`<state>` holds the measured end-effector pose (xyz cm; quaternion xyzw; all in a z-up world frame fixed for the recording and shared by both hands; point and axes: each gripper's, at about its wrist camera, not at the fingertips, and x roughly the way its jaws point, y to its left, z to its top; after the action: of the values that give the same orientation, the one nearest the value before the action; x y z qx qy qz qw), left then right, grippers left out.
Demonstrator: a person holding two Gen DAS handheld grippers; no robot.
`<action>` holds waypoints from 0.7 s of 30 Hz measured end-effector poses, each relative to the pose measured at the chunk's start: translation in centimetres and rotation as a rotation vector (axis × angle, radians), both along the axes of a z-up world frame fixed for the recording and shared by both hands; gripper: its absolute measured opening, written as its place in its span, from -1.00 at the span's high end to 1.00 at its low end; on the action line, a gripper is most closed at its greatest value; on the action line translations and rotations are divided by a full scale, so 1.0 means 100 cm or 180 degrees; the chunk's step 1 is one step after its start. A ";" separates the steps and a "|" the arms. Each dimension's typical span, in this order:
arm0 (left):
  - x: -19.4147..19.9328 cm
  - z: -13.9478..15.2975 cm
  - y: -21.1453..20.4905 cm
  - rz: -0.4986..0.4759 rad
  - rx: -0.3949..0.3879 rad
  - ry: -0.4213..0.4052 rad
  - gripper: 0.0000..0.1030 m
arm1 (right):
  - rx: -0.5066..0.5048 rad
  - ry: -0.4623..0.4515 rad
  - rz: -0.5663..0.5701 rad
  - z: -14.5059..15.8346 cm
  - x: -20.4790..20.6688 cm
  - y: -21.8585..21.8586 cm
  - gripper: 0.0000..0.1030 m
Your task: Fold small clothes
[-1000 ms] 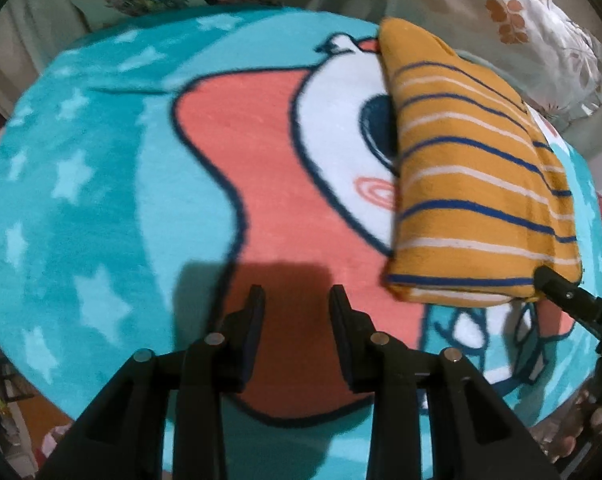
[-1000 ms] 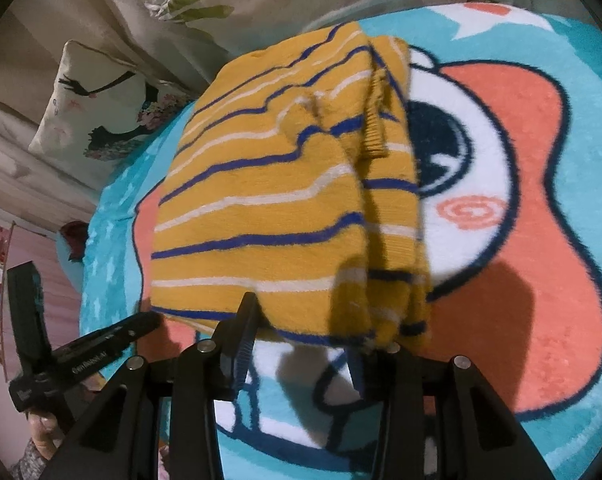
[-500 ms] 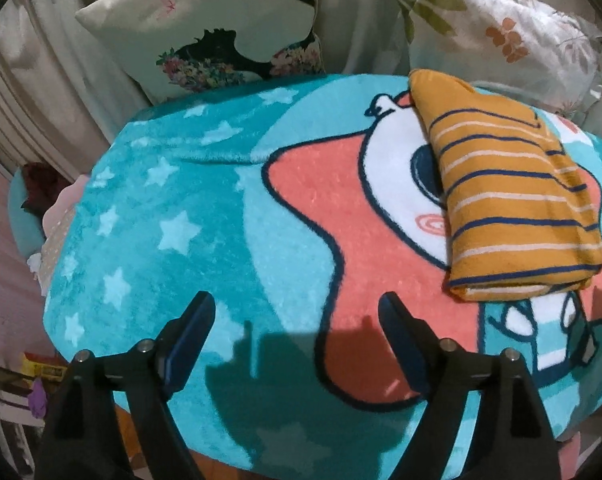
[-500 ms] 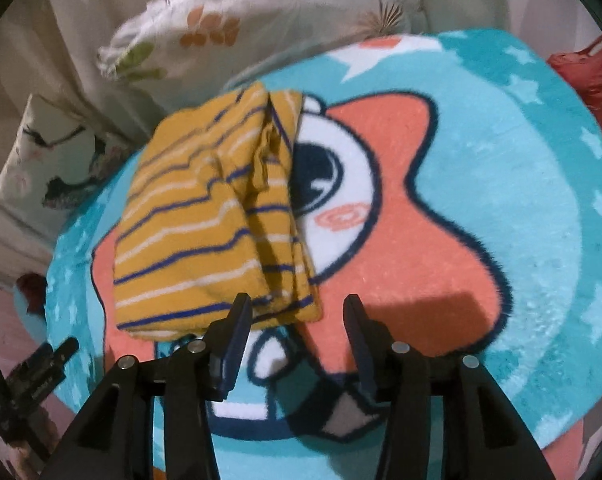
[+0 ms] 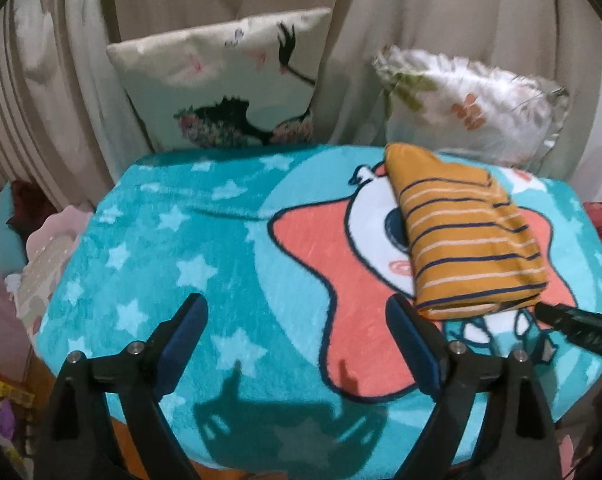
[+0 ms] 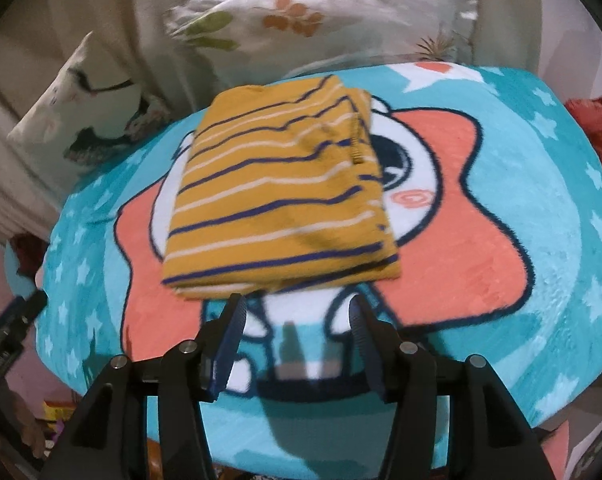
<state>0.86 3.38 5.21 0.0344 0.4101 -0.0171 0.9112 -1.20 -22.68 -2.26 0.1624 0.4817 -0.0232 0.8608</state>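
A yellow garment with navy and white stripes (image 5: pixel 469 236) lies folded into a rectangle on the teal cartoon blanket (image 5: pixel 181 248); it also shows in the right wrist view (image 6: pixel 277 200). My left gripper (image 5: pixel 297 320) is open wide and empty, above the blanket's front edge, left of the garment. My right gripper (image 6: pixel 297 312) is open and empty, just in front of the garment's near edge and clear of it. Its tip shows in the left wrist view (image 5: pixel 573 320).
Two printed cushions (image 5: pixel 229 92) (image 5: pixel 469 104) lean against beige curtains (image 5: pixel 53 80) behind the blanket. The blanket (image 6: pixel 541 220) drops off at its front and sides. Pink and red items (image 5: pixel 41 248) lie off the left edge, a red thing (image 6: pixel 593 120) off the right.
Both grippers have pulled back from the garment and risen. The left opened from nearly shut to wide. The right let go of the garment's near edge and opened; the garment now lies flat.
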 end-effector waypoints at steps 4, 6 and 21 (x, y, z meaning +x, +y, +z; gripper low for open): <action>-0.007 0.003 -0.002 -0.0095 0.0020 0.0011 -0.75 | -0.0125 -0.0008 0.0082 0.003 -0.010 0.021 -0.19; -0.009 0.003 -0.001 -0.0137 0.0000 0.0049 -0.75 | -0.0156 0.0000 0.0098 0.003 -0.015 0.028 -0.21; -0.027 -0.004 0.010 -0.0362 -0.0067 0.0222 -0.75 | -0.0365 0.0034 0.0009 0.003 -0.047 0.058 -0.26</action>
<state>-1.81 4.39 4.83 0.0475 0.4388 -0.0744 0.8942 -5.89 -16.92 -1.99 0.1120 0.4844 -0.0504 0.8662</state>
